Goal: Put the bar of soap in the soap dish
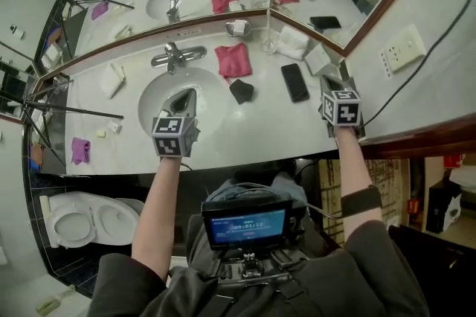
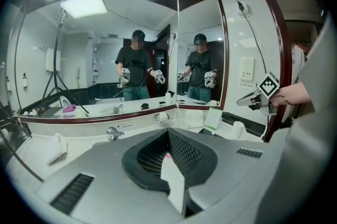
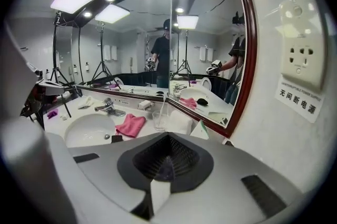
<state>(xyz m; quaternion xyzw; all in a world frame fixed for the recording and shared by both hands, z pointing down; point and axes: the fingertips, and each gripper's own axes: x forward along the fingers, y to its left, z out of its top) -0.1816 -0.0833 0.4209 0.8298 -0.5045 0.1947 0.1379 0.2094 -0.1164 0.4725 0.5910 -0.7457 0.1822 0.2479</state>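
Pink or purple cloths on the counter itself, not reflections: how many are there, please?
2: a pink cloth by the faucet, a purple cloth at the counter's left end.

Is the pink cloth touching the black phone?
Apart. The head view shows bare white counter between the pink cloth and the phone.

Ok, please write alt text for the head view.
From above: a person holds the left gripper at a white sink and the right gripper near the wall, jaws shut. A pink cloth and black phone lie on the counter.
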